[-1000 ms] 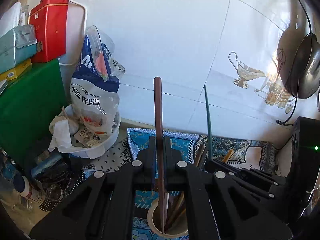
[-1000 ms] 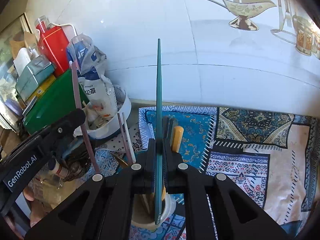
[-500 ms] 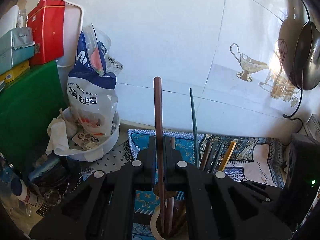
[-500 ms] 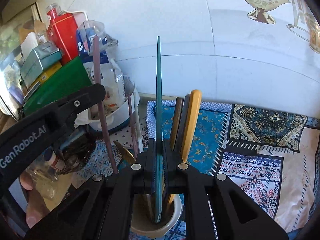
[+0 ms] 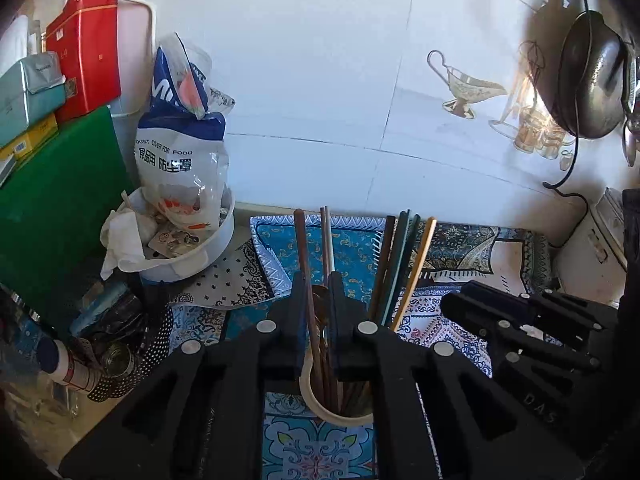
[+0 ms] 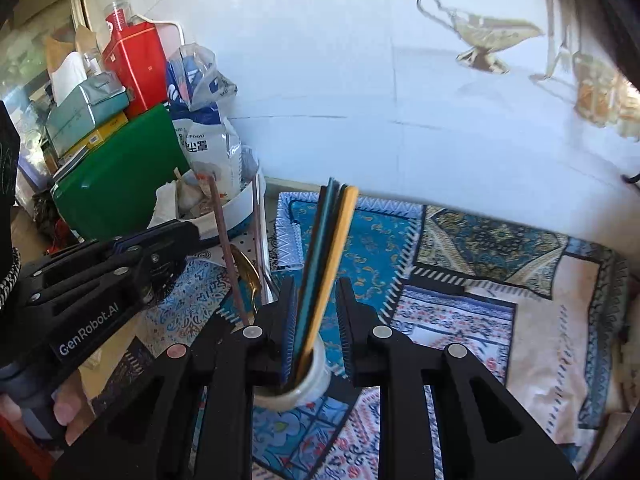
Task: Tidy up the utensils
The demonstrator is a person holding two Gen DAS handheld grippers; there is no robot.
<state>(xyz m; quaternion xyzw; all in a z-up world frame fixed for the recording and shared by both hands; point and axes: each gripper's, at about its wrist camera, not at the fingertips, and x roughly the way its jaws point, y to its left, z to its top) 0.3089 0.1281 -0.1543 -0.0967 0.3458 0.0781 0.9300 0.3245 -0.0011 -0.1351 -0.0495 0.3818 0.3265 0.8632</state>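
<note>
Patterned cloth (image 6: 460, 308): cup (image 6: 296, 394) w/ chopsticks (image 6: 320, 264) btwn parted right hand-held gripper (image 6: 316, 320) fingers.

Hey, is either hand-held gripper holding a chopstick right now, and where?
No. Both the left hand-held gripper and right hand-held gripper are open; the chopsticks stand loose in the cup.

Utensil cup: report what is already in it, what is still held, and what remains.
Done: the brown chopstick, teal chopstick and yellow chopstick stand in the cup. In hand: nothing; the left gripper and right gripper jaws are open around them. Left: back both grippers away; no loose utensils show on the patterned cloth.
</note>
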